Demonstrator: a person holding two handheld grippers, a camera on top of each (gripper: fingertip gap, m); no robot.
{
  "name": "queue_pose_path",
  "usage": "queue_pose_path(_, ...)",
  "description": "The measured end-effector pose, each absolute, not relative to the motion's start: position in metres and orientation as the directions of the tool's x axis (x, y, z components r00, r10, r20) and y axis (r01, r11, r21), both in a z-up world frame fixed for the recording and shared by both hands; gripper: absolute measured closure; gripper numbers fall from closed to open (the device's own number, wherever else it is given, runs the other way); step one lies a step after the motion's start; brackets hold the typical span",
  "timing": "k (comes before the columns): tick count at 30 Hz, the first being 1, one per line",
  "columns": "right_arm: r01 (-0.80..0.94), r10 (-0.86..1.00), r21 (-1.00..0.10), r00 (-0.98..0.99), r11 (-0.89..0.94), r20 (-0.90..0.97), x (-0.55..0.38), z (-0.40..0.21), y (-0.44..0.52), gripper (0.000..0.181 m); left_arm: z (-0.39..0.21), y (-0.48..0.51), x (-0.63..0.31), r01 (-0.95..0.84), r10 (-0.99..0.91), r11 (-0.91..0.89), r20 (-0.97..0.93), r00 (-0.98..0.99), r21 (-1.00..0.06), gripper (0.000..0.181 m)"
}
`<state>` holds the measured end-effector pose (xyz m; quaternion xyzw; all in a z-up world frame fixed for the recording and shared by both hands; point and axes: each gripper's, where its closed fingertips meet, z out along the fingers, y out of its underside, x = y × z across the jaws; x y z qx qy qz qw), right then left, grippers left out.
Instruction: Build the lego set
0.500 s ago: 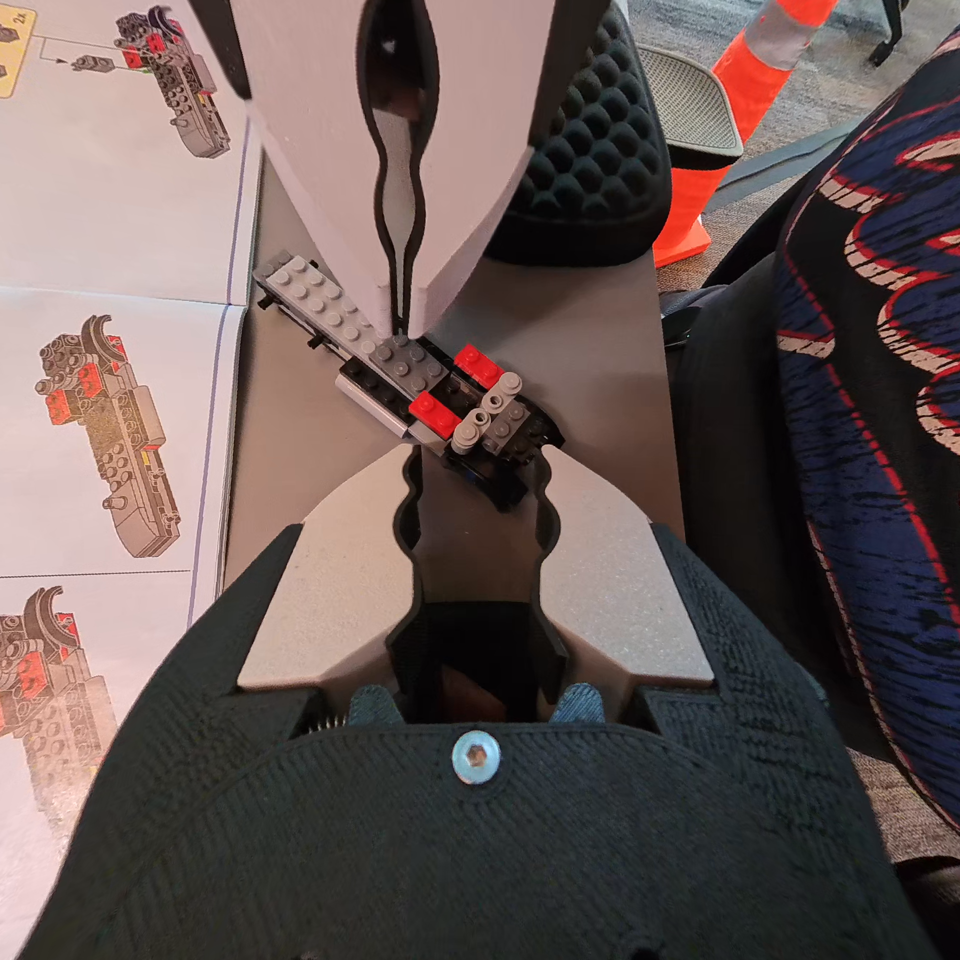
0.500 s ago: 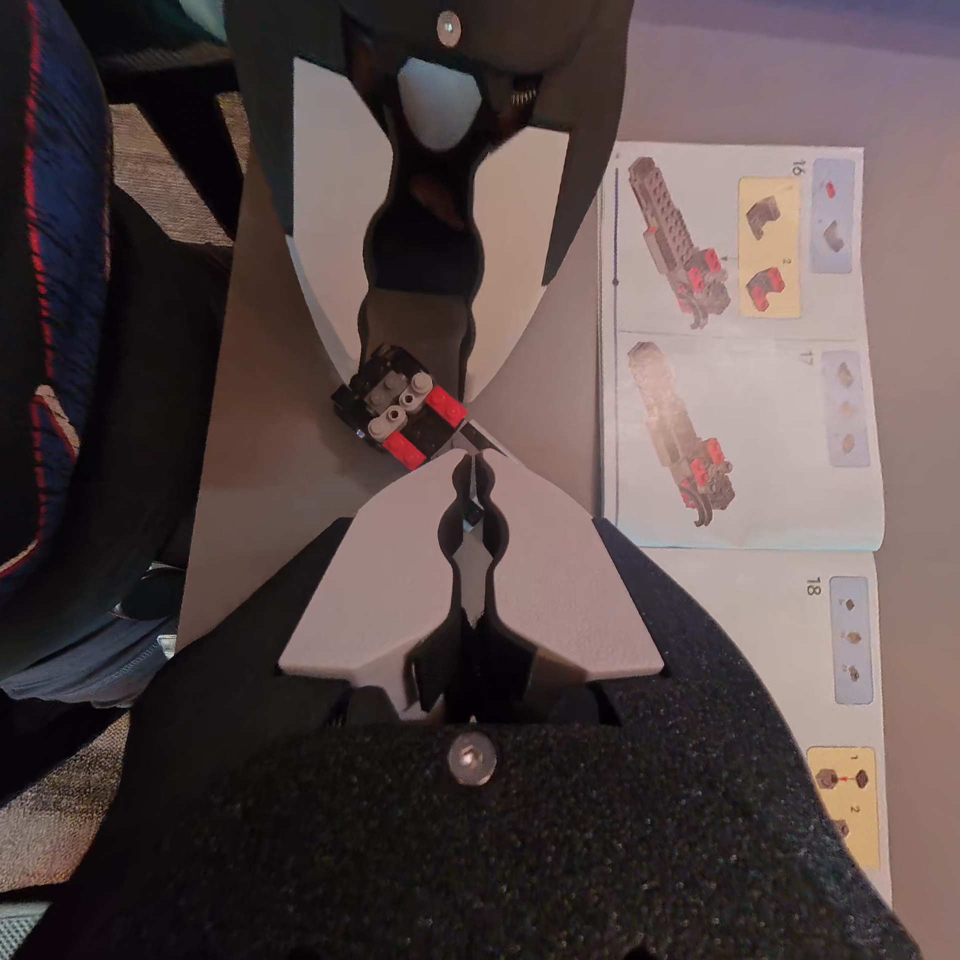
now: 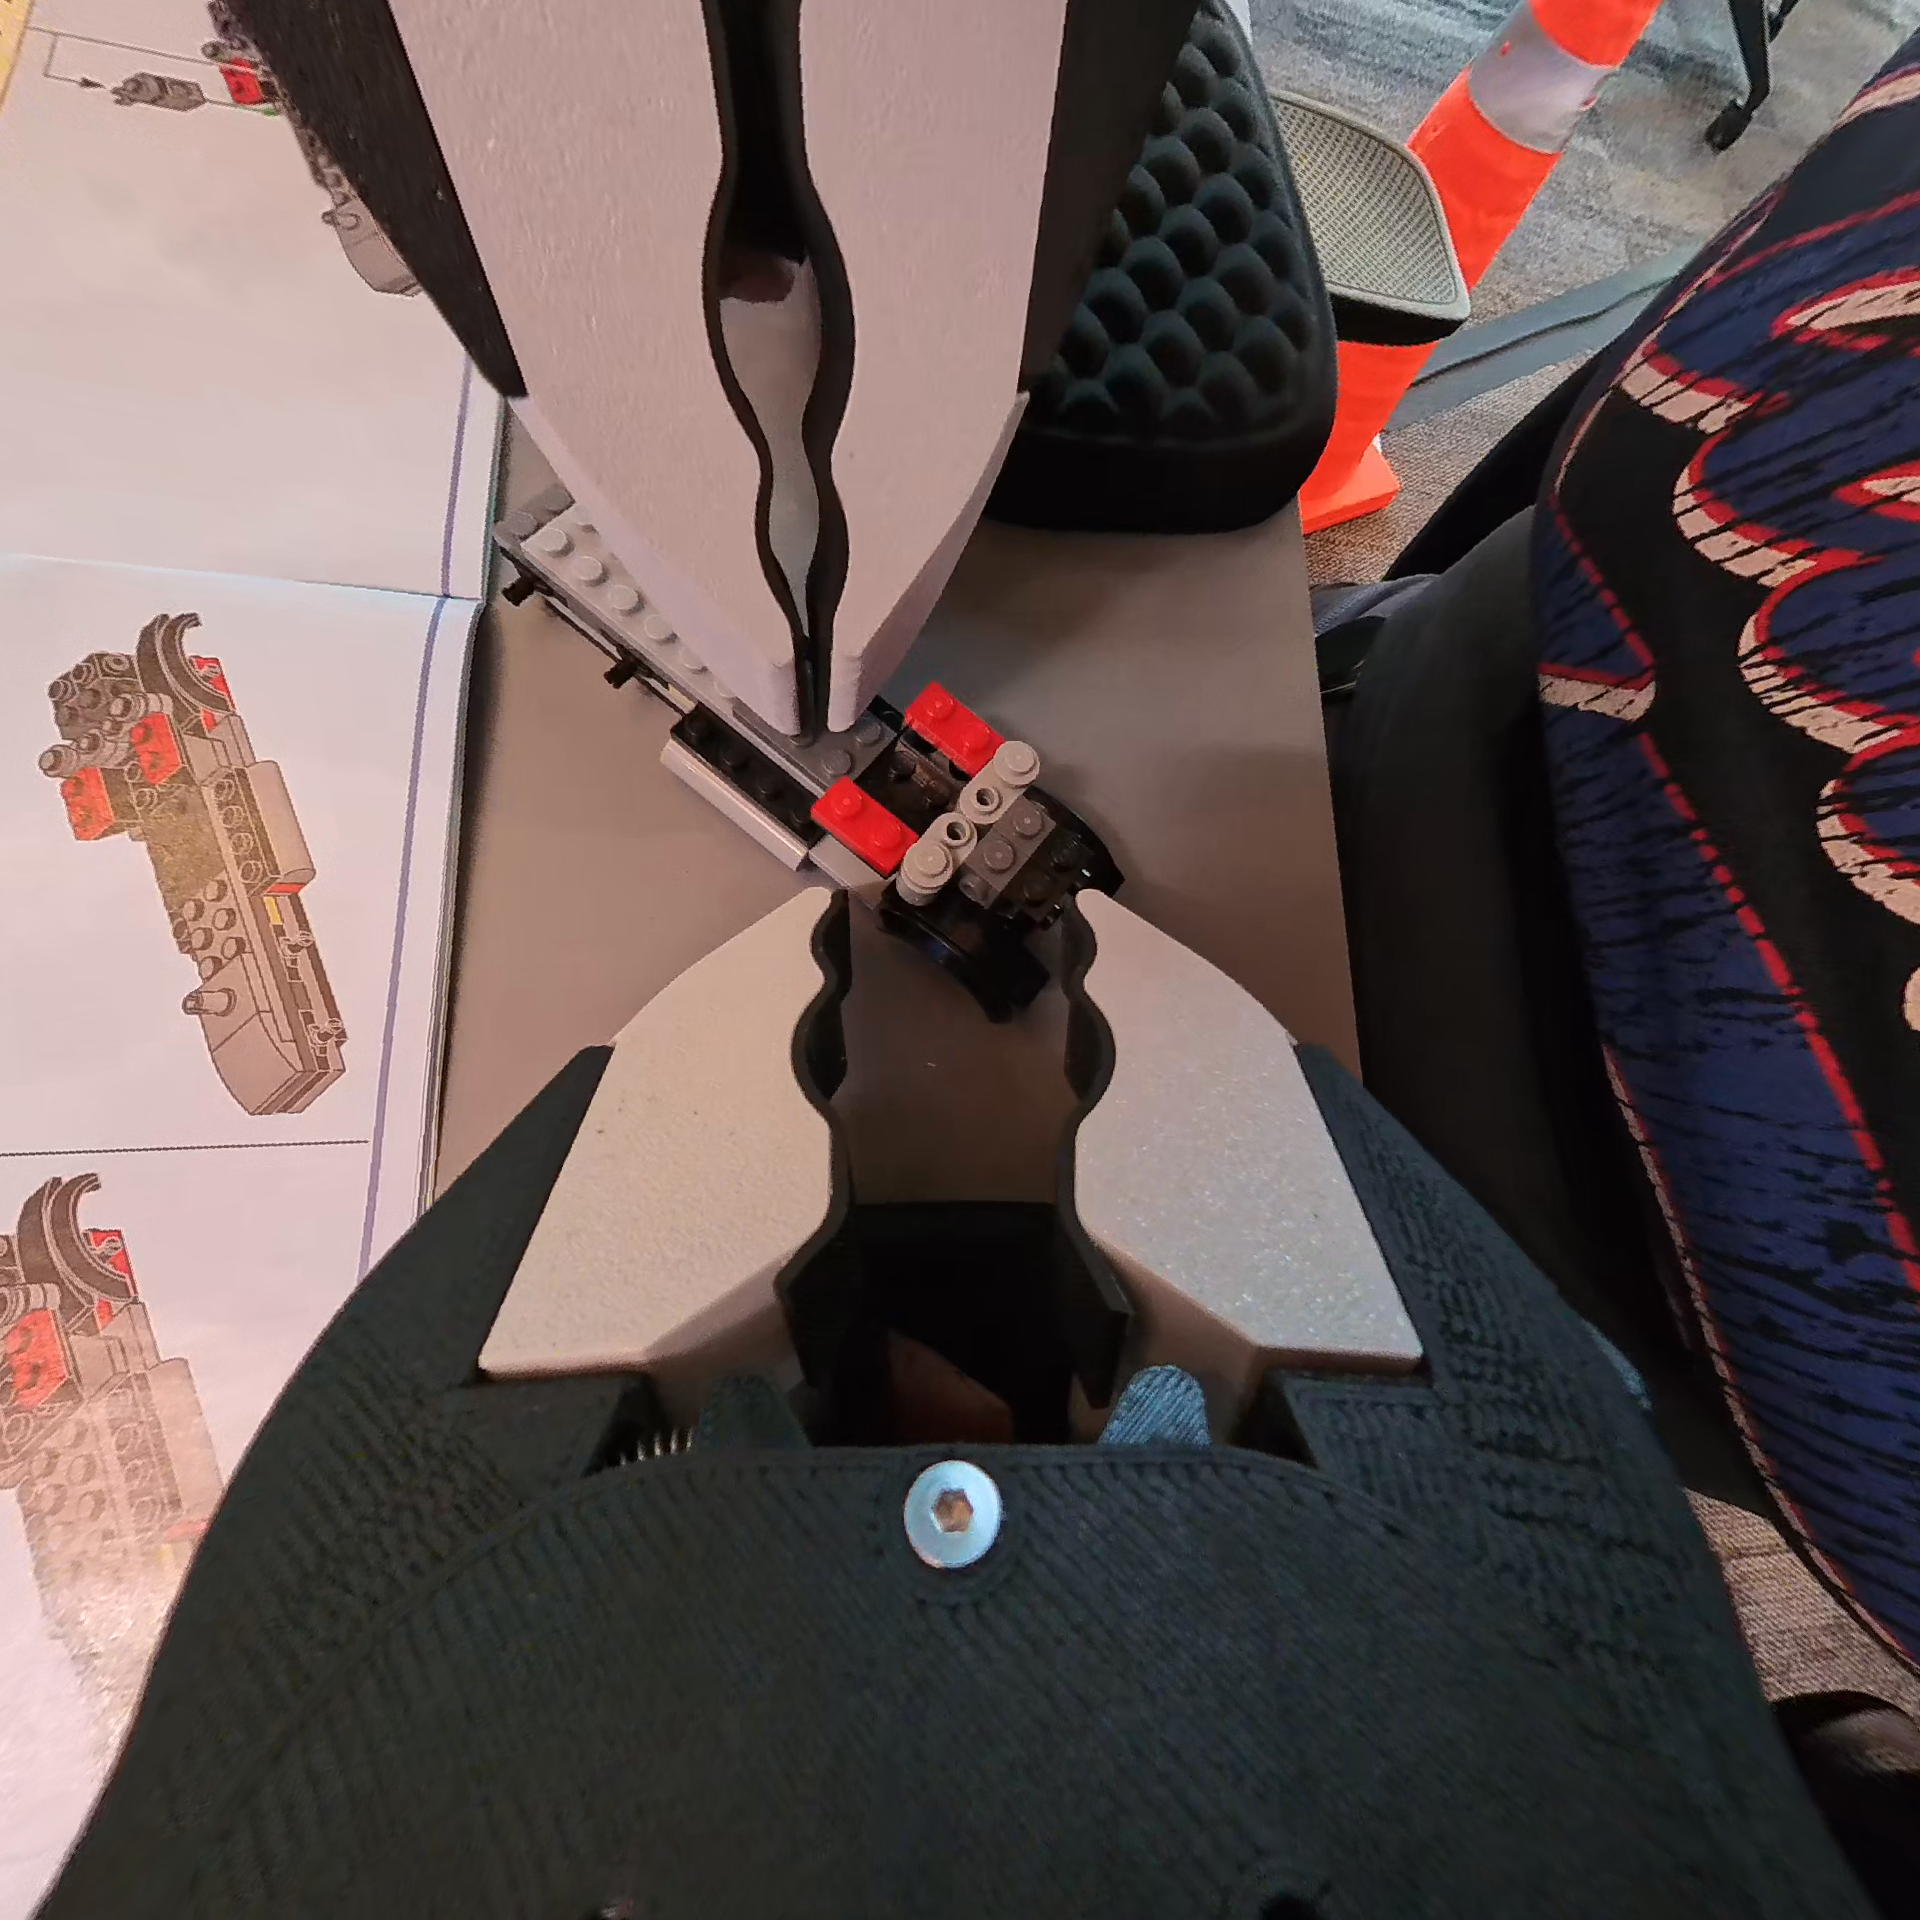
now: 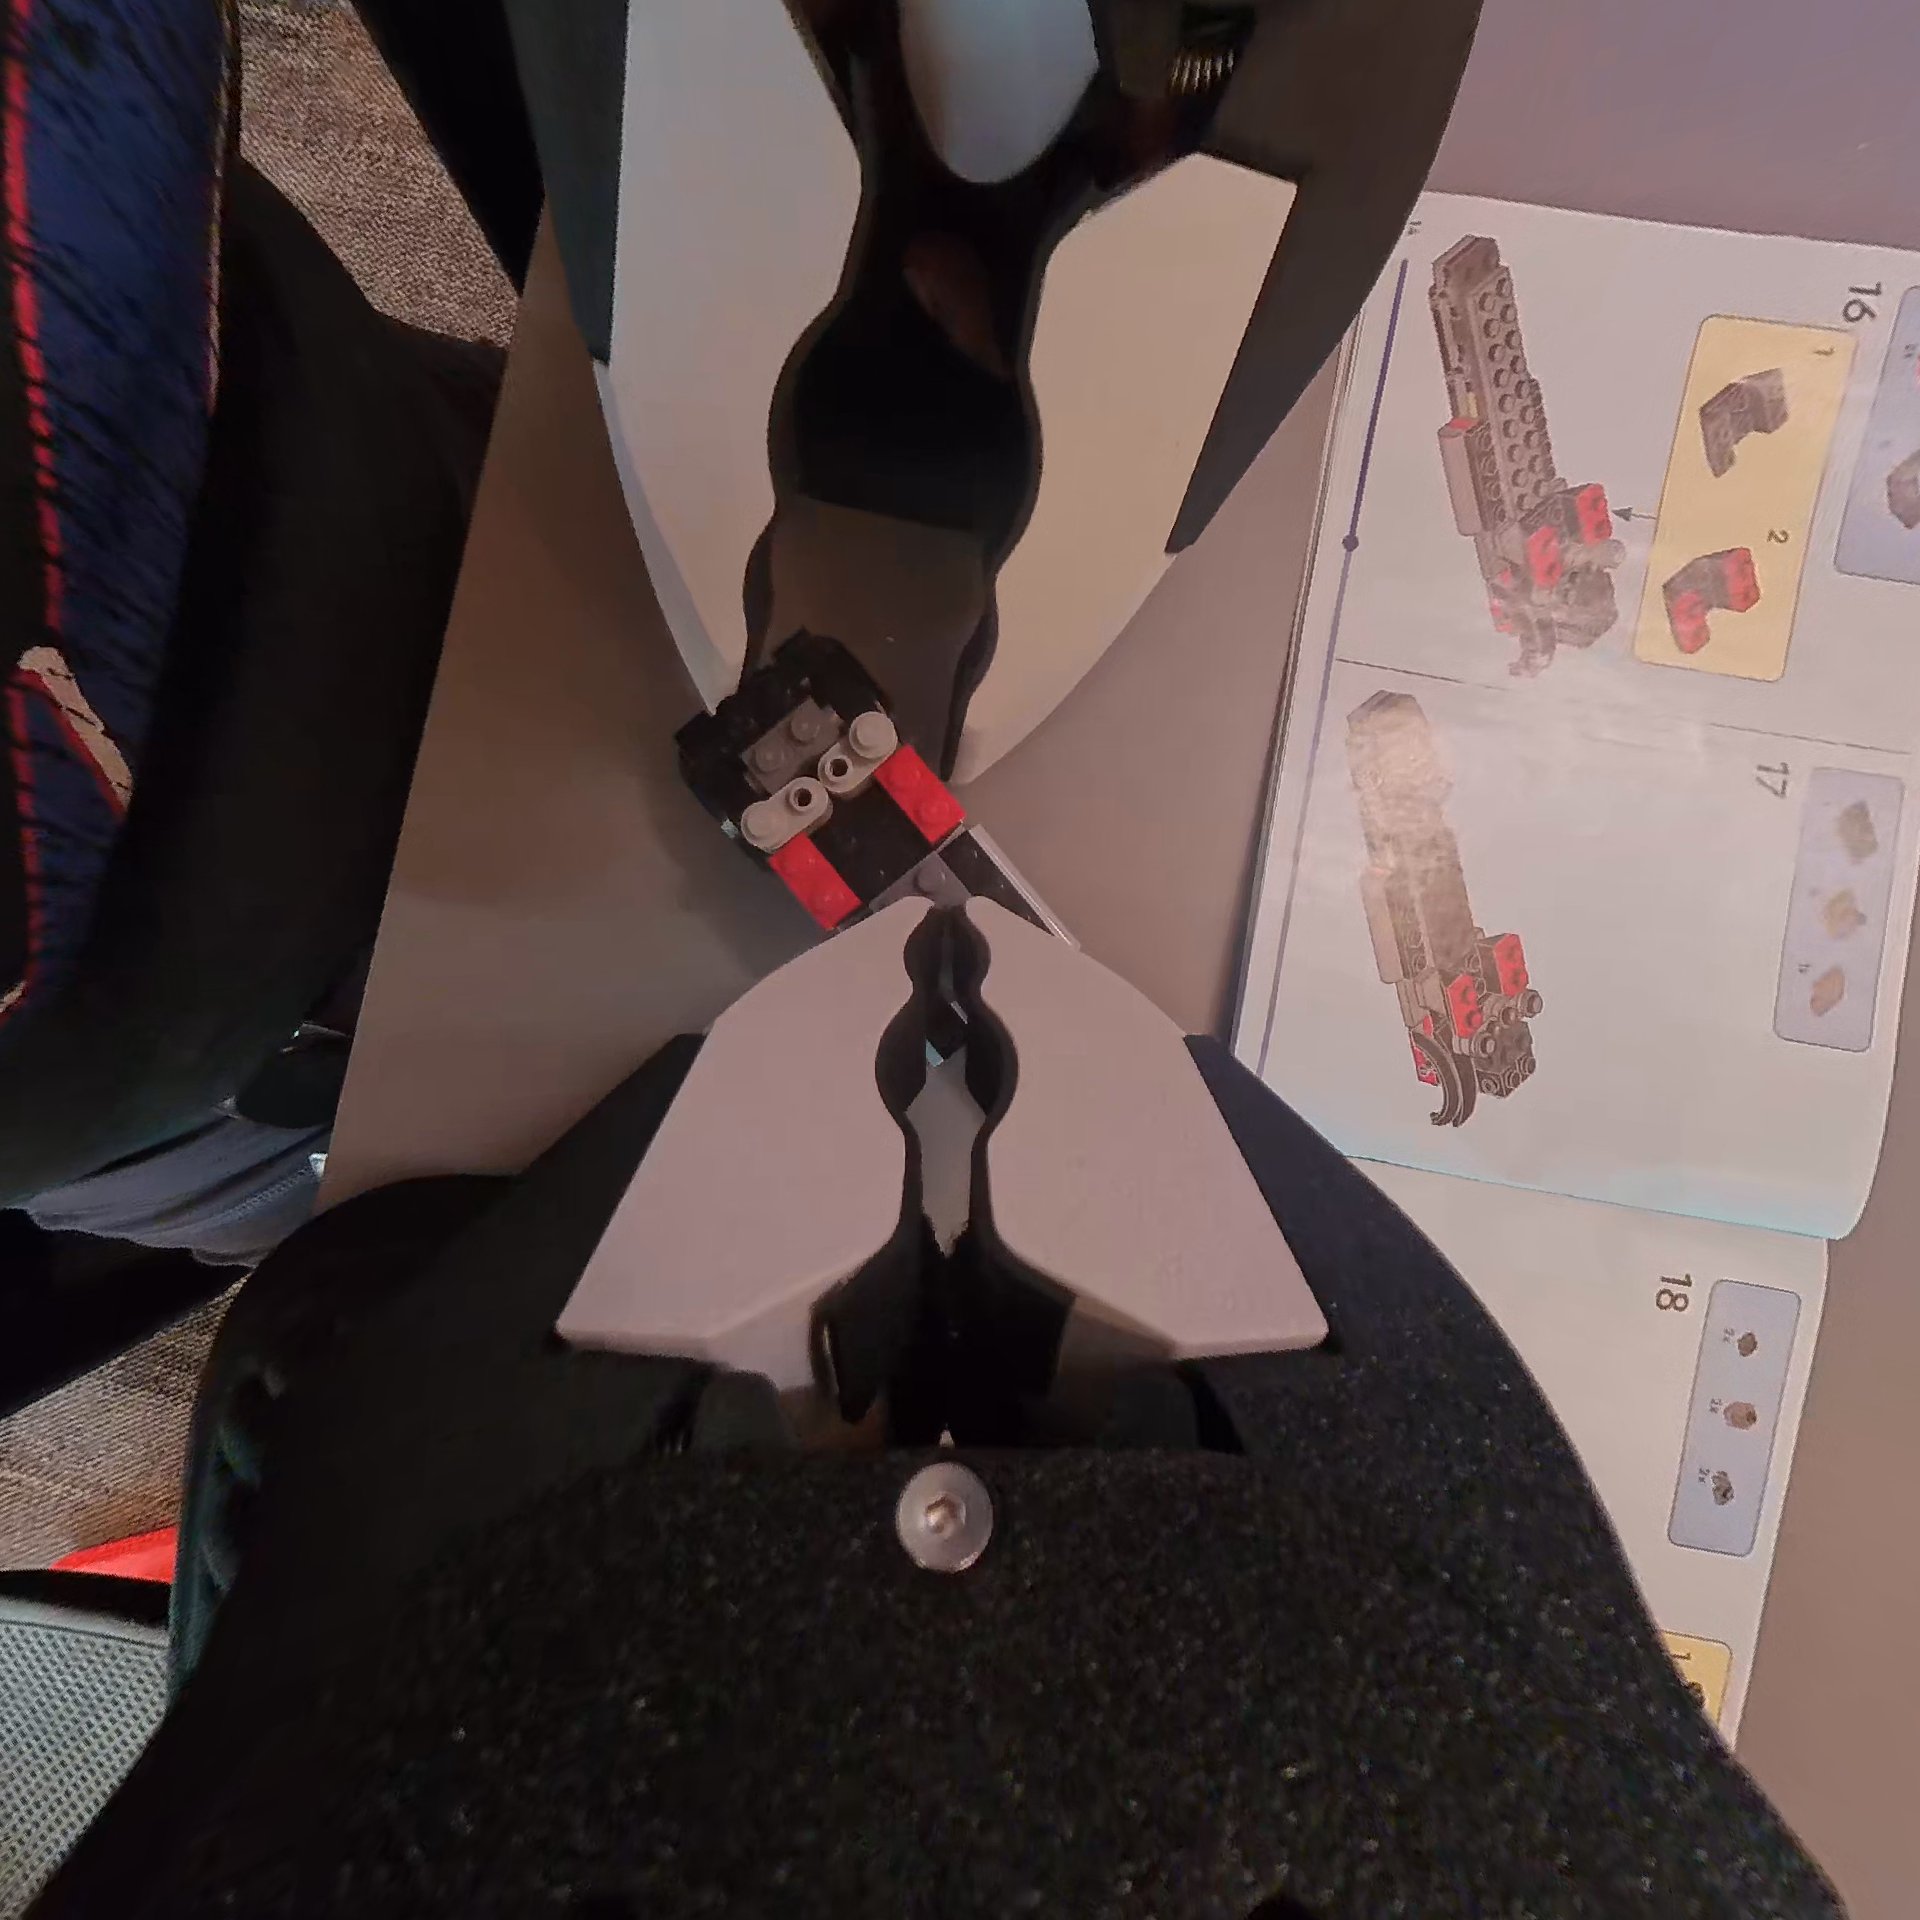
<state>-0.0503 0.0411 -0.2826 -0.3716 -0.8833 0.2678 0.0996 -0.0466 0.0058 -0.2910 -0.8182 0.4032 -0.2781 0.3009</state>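
Note:
The lego model (image 3: 935, 821), a long grey and black build with red plates and grey studs, lies slanted on the grey table (image 3: 1143, 644). My left gripper (image 3: 956, 909) has its jaws held apart on the model's black front end, both tips touching it. My right gripper (image 3: 821, 717) comes in from the far side, shut, with its tips pressed on the grey plate on top of the model. In the right wrist view, the right gripper (image 4: 948, 906) is shut just behind the red plates of the model (image 4: 831, 800), facing the left gripper (image 4: 842, 717). Whether a small piece sits between the right tips is hidden.
The open instruction booklet (image 3: 208, 831) lies beside the model; it also shows in the right wrist view (image 4: 1558, 831). A black dimpled pad (image 3: 1174, 312) is at the table's far end. An orange cone (image 3: 1455, 208) stands on the floor. A person's patterned clothing (image 3: 1714, 727) is close beside the table. Left and right tips are no more than a few centimetres apart.
My right gripper has moved along the model towards its front end and closer to the left gripper. The model and the left gripper have hardly moved.

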Motion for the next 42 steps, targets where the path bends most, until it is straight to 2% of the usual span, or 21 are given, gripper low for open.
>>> queue_pose_path(7,0.562,0.696,-0.538,-0.715,0.629,0.068,-0.05,-0.283,0.041,0.181,-0.292,0.006,-0.046,-0.497,-0.83,-0.487,0.204,0.519,-0.718,0.142)
queue_pose_path(20,0.532,0.65,-0.412,-0.724,0.74,0.231,-0.052,-0.285,0.039,0.181,-0.292,0.005,-0.045,-0.497,-0.831,-0.49,0.213,0.513,-0.716,0.142)
queue_pose_path(30,0.595,0.792,-0.628,-0.608,0.502,0.057,-0.056,-0.266,0.042,0.178,-0.29,0.004,-0.045,-0.477,-0.822,-0.518,0.26,0.506,-0.71,0.145)
queue_pose_path(34,0.648,0.801,-0.597,-0.598,0.472,-0.015,-0.045,-0.27,0.041,0.18,-0.287,0.004,-0.045,-0.467,-0.824,-0.514,0.261,0.503,-0.72,0.145)
queue_pose_path(42,0.674,0.808,-0.547,-0.59,0.496,0.007,-0.043,-0.281,0.044,0.181,-0.288,0.004,-0.045,-0.469,-0.821,-0.521,0.267,0.505,-0.713,0.146)
